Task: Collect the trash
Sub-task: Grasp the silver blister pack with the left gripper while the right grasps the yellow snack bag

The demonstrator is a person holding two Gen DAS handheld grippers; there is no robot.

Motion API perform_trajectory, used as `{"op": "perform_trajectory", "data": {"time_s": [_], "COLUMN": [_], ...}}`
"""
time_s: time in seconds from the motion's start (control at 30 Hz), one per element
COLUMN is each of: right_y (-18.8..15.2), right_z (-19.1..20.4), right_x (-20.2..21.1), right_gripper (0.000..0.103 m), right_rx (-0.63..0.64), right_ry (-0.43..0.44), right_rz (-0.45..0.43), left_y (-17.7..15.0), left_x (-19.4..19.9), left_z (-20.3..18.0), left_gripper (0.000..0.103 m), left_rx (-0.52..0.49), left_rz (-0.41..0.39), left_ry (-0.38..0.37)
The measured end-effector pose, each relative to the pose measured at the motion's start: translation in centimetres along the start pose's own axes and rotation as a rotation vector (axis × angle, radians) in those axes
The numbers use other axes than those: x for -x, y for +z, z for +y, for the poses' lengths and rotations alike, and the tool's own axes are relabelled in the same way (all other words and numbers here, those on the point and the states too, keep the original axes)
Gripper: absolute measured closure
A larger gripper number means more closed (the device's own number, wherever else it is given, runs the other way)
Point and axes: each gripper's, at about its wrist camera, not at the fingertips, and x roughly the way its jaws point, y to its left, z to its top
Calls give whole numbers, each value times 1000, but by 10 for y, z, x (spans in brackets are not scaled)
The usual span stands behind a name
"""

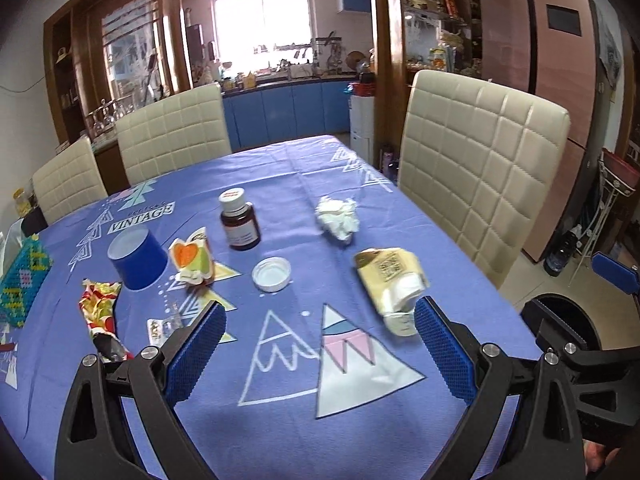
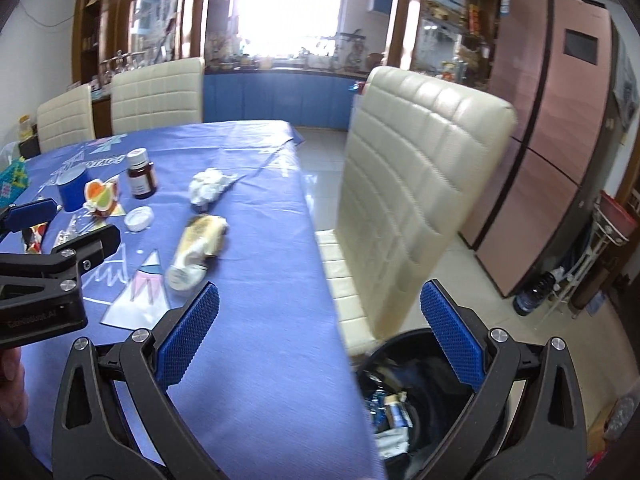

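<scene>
Both tongs, left tongs [image 1: 320,344] and right tongs [image 2: 320,330], gape empty; next pickup likely the crushed carton [image 1: 390,284], lower right of centre.

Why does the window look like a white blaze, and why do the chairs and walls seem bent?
In the right wrist view the window is blown out by backlight, washing out the counter below it; the nearest chair looks smeared, likely motion blur. In the left wrist view the window glares less and the crumpled tissue is sharp. Both fisheye lenses bow straight lines, such as the fridge.
</scene>
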Motion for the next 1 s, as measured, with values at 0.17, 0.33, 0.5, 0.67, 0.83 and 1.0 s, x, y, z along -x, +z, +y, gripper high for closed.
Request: {"op": "perform_trajectory", "data": {"time_s": [0.17,0.33,0.5,0.67,0.83,1.0], "right_y": [10,17,23,26,23,17], "right_z": [41,69,93,104,108,113], "right_x": [-28,-55,-73,-81,-92,-101], "right_gripper": [4,4,4,4,4,47], "right_rx": [41,56,73,85,75,63], "right_ry": [60,96,117,118,133,182], "right_rz": [46,92,121,134,170,221], "left_y": [-8,-12,-14,-27,-35,-31], "left_x": [-27,-57,-82,-92,-92,-87], "left_z": [36,72,96,114,121,119], "left_gripper": [10,10,10,10,10,37], "left_rx": [42,92,128,175,192,187], "left_rz": [58,116,165,225,243,225], "left_ry": [94,136,161,173,165,158]}}
